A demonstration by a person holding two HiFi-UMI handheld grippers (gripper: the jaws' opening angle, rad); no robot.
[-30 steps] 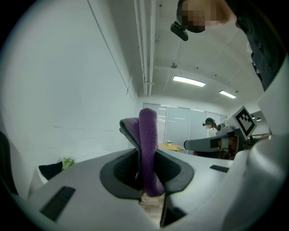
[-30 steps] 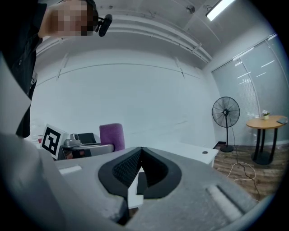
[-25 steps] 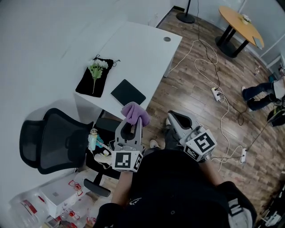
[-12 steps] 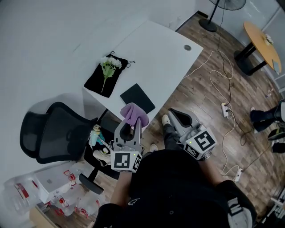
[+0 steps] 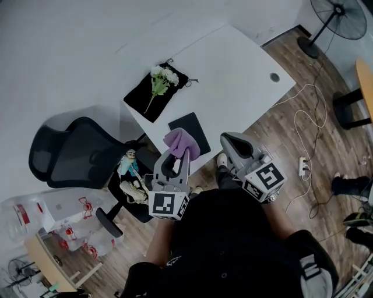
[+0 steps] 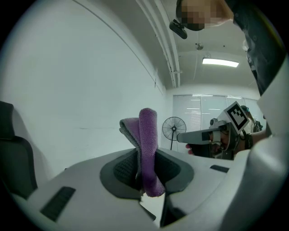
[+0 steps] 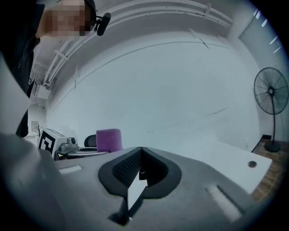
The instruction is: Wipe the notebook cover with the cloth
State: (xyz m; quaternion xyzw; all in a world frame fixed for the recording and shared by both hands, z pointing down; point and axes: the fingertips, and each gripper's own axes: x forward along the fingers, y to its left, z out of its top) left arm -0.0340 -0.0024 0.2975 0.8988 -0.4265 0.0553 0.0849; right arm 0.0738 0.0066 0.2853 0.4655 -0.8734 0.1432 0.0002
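Note:
A black notebook (image 5: 190,129) lies flat near the front edge of the white table (image 5: 233,75). My left gripper (image 5: 176,158) is shut on a purple cloth (image 5: 182,144), which stands up out of the jaws just in front of the notebook's near edge. In the left gripper view the cloth (image 6: 146,144) is pinched between the dark pads and folds over at the top. My right gripper (image 5: 233,145) is held to the right of the cloth, off the table's front edge. Its jaws are shut with nothing between them in the right gripper view (image 7: 141,155).
A black pouch (image 5: 140,96) with white flowers (image 5: 163,75) lies left of the notebook. A black office chair (image 5: 76,160) stands at the left, with a doll (image 5: 128,163) on a stool beside it. Cables and a power strip (image 5: 303,166) cross the wooden floor, and a fan (image 5: 341,17) stands far right.
In the head view the table and notebook have come closer to both grippers. The cloth now reaches the notebook's near edge. Neither gripper's hold has changed.

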